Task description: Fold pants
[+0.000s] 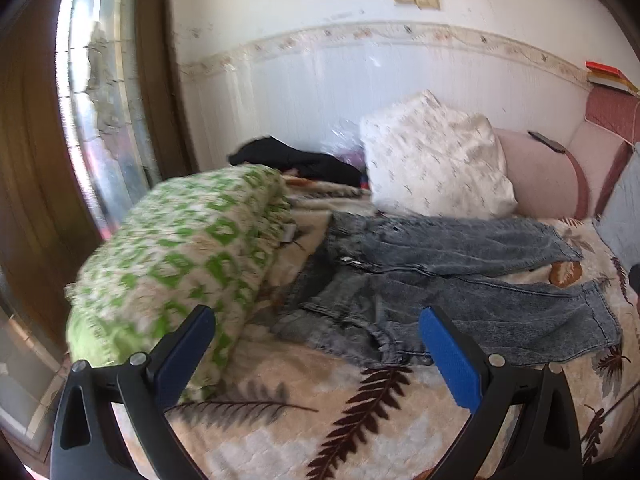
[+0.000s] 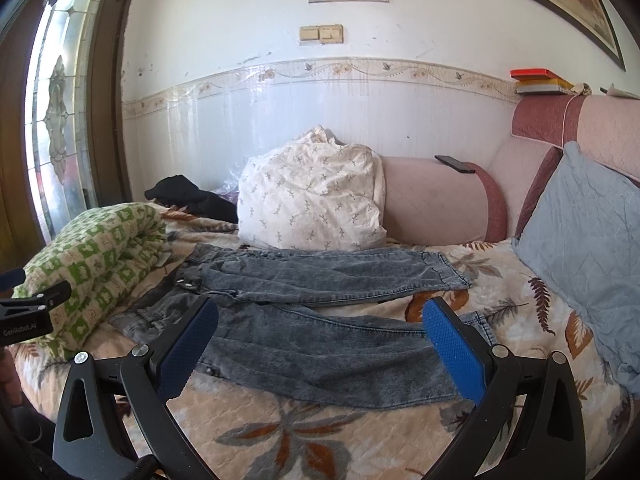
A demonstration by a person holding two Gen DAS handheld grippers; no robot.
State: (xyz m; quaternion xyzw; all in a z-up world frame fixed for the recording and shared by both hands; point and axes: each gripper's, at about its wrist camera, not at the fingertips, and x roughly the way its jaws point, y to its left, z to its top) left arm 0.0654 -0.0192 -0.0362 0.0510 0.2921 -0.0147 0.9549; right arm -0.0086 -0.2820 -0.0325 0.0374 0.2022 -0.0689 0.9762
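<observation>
Bed point(image 2: 360, 432) fills the lower frame. Jeans point(image 2: 320, 320) lie mid-frame, unfolded, legs spread apart toward the right, waist at left by the green blanket point(image 2: 96, 256). No fold made yet; all folding left. Right gripper point(image 2: 320, 344) and left gripper point(image 1: 316, 352) both hover with jaws apart, holding nothing.

Rolled green-checked quilt point(image 2: 96, 256), white floral pillow point(image 2: 312, 196), blue cushion point(image 2: 588, 248), black garment point(image 2: 188, 196), phone point(image 2: 454, 163) on pink headboard point(image 2: 432, 200)
</observation>
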